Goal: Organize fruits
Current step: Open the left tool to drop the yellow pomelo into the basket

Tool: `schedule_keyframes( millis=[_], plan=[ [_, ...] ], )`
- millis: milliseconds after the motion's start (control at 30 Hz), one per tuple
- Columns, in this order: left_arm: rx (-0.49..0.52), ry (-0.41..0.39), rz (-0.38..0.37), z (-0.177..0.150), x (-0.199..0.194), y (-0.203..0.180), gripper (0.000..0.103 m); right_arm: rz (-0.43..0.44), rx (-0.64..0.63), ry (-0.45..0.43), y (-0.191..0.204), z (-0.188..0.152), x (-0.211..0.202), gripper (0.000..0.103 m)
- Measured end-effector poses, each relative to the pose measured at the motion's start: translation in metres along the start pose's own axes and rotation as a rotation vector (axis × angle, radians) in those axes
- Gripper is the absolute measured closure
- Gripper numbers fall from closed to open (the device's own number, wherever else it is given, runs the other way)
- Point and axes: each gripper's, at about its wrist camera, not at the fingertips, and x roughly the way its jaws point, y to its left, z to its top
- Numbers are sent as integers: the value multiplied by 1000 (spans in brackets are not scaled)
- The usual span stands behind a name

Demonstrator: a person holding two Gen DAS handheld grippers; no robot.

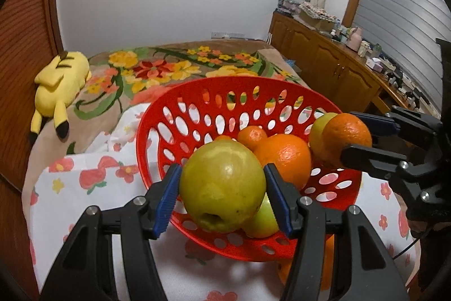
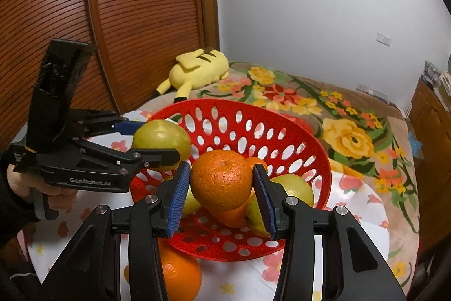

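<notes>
left gripper (image 1: 222, 195) is clamped on a big yellow-green apple (image 1: 222, 185), blue pads pressed on both sides of it, held just above the near rim of the red basket (image 1: 157, 114). right gripper (image 2: 221, 191) is clamped on an orange (image 2: 222, 179) the same way, pads tight on either side, over the basket's near side. both fruits are off the surface, in the air over the basket w/ the two tools side by side; in the left view the right one comes in from the right edge w/ its orange, and in the right view the left one comes in from the left w/ its apple, a hand (image 2: 31, 185) on the grip. the basket is perforated w/ oval holes and sits on a white floral cloth (image 1: 93, 174) spread on a bed. inside it: a 2nd orange (image 1: 284, 160), a smaller mandarin (image 1: 252, 136) behind that, and a green apple (image 1: 262, 222) low at the front, partly hidden. another green apple (image 2: 296, 186) shows in the right view beside the right pad. one more orange (image 2: 177, 272) lies on the cloth outside the basket, just by its near edge. a yellow plush toy (image 1: 60, 81) lies further back on the flowered blanket (image 1: 174, 66), well apart from the basket, near the slatted wooden door (image 2: 126, 4).
</notes>
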Motion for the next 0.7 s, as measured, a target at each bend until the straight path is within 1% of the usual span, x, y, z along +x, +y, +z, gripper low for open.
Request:
schedule_keyframes(
  millis=[67, 100, 200, 333, 500, 700],
  plan=[
    [-2, -20, -5, 0, -3, 2, 43, 1, 0, 4, 0, 0, 2, 57],
    [-4, -45, -1, 2, -9, 2, 42, 1, 1, 8, 0, -1, 3, 57],
    [-2, -82, -19, 7, -22, 3, 39, 1, -2, 16, 0, -2, 5, 57],
    [3, -105, -7, 10, -31, 7, 39, -2, 3, 20, 0, -1, 9, 57],
    [-1, -133, 13, 2, -40, 17, 39, -11, -2, 30, 2, 2, 16, 57],
    [-20, -136, 12, -10, -43, 33, 39, -27, -18, 57, 8, 3, 30, 57]
  ],
)
